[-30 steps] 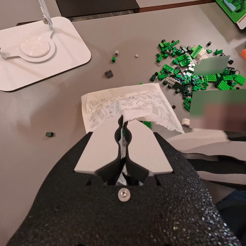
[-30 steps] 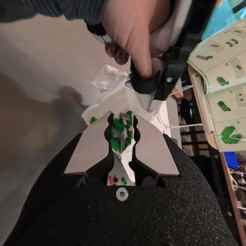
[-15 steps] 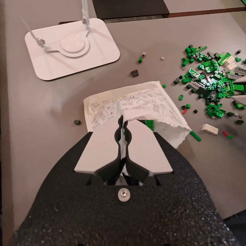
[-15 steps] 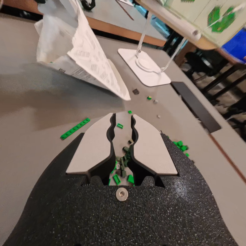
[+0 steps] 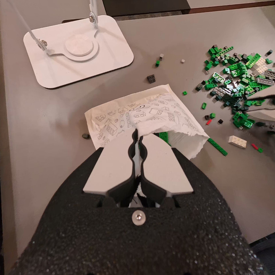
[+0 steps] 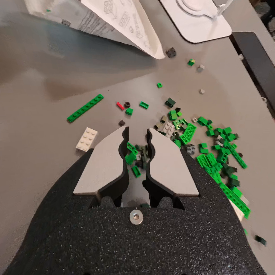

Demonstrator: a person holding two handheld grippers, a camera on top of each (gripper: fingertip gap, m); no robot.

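Note:
My left gripper (image 5: 137, 132) is shut on the torn edge of a white paper bag (image 5: 148, 113) printed with brick outlines, held just above the grey table (image 5: 44, 134). A green plate (image 5: 163, 136) shows inside the bag's open mouth. The bag also shows at the top of the right wrist view (image 6: 126, 22). My right gripper (image 6: 137, 129) is open and empty, low over a pile of green, grey and white bricks (image 6: 208, 148). The pile lies at the right in the left wrist view (image 5: 241, 83). A white brick (image 6: 87, 139) lies just left of the right gripper.
A white stand base (image 5: 77, 50) with clear rods stands at the back left. A long green plate (image 6: 85, 107), a red piece (image 6: 120, 106) and several small loose bricks lie scattered between the bag and the pile. A dark strip (image 5: 144, 6) runs along the table's far edge.
My right gripper has left the bag's mouth and swung down over the brick pile. My left gripper has kept hold of the bag and lifted back, so the stand base shows nearer the middle.

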